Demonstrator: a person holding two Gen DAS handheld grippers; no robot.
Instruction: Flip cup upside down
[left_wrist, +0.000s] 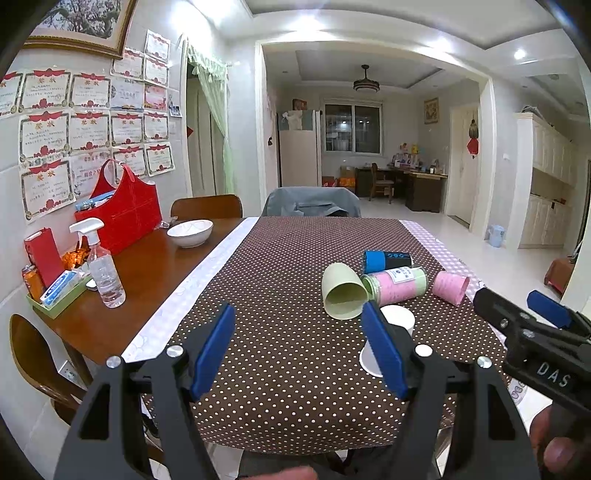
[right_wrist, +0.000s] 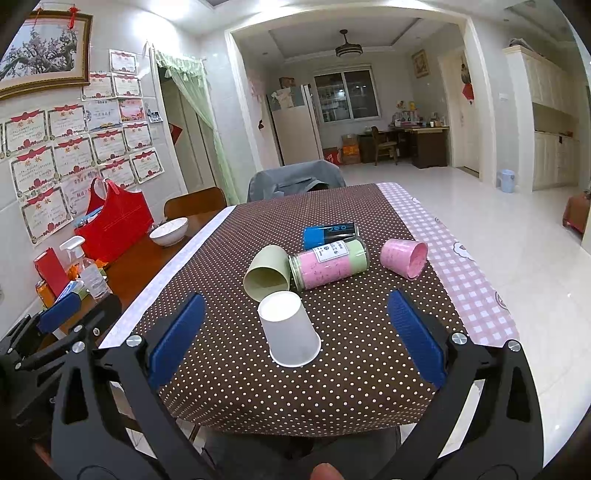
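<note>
A white paper cup (right_wrist: 290, 334) stands upside down, rim on the dotted brown tablecloth (right_wrist: 332, 384), between the open fingers of my right gripper (right_wrist: 295, 332) and a little beyond them. In the left wrist view the white cup (left_wrist: 397, 325) is partly hidden behind the right finger of my left gripper (left_wrist: 299, 349), which is open and empty over the cloth. A pale green cup (right_wrist: 266, 275) and a pink cup (right_wrist: 404, 256) lie on their sides behind it. My right gripper also shows in the left wrist view (left_wrist: 517, 314).
A pink-and-green jar (right_wrist: 328, 262) and a blue-and-black can (right_wrist: 328, 232) lie between the cups. On the bare wood at left stand a white bowl (left_wrist: 190, 232), a spray bottle (left_wrist: 103, 266), a red bag (left_wrist: 120, 212) and a green tray (left_wrist: 55, 295). Chairs surround the table.
</note>
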